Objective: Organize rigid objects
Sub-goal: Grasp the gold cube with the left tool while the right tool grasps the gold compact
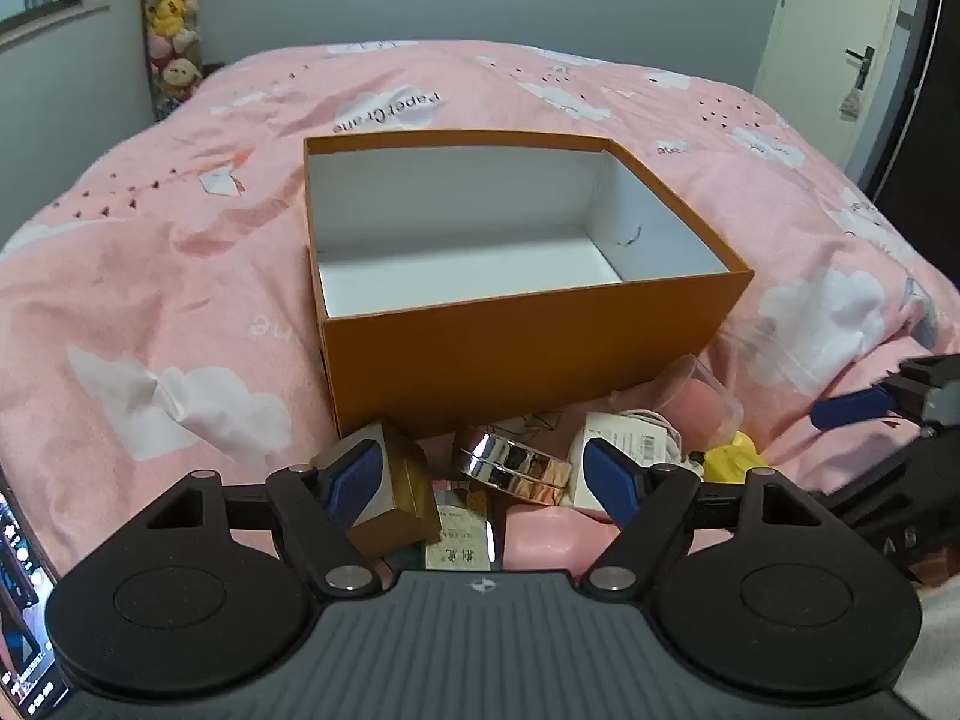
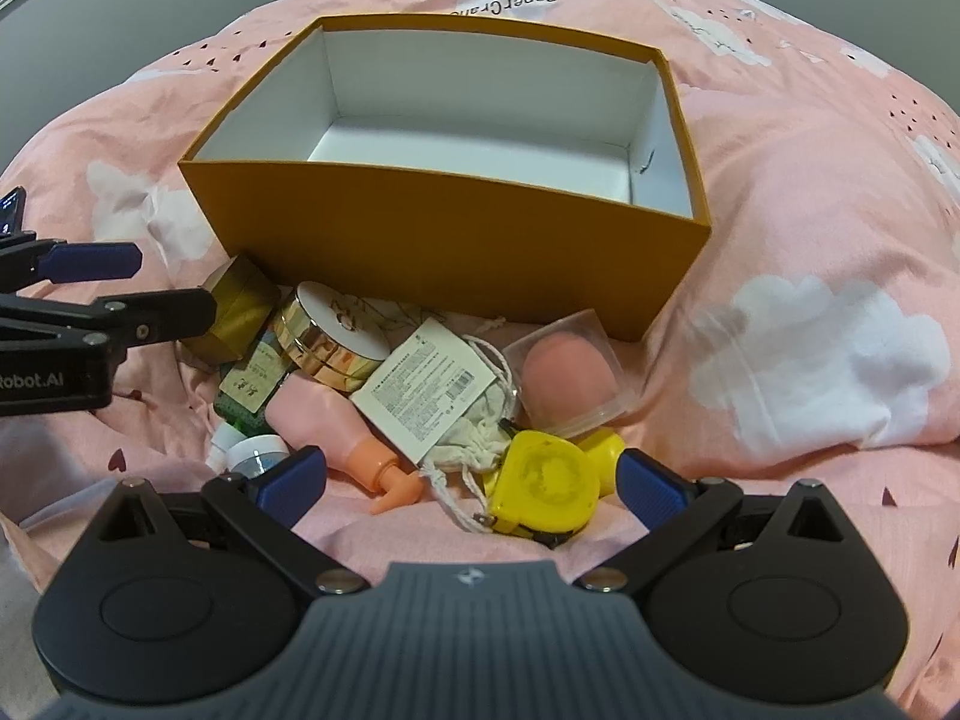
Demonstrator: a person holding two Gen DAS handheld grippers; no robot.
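An open orange box (image 1: 528,354) (image 2: 456,240) with a bare white inside stands on the pink bed. In front of it lies a pile: a gold cube box (image 1: 390,492) (image 2: 240,306), a round gold compact (image 1: 510,465) (image 2: 330,330), a pink pump bottle (image 2: 336,426), a white labelled pouch (image 2: 426,396), a pink sponge in a clear case (image 2: 567,378), a yellow tape measure (image 2: 546,486). My left gripper (image 1: 483,474) is open above the gold cube and compact. My right gripper (image 2: 471,480) is open just above the tape measure.
A green bottle (image 2: 246,390) and a small white-lidded jar (image 2: 258,456) lie at the pile's left. The pink quilt (image 1: 180,300) is rumpled all around. A phone (image 1: 24,600) lies at the left edge. A door (image 1: 852,60) stands at far right.
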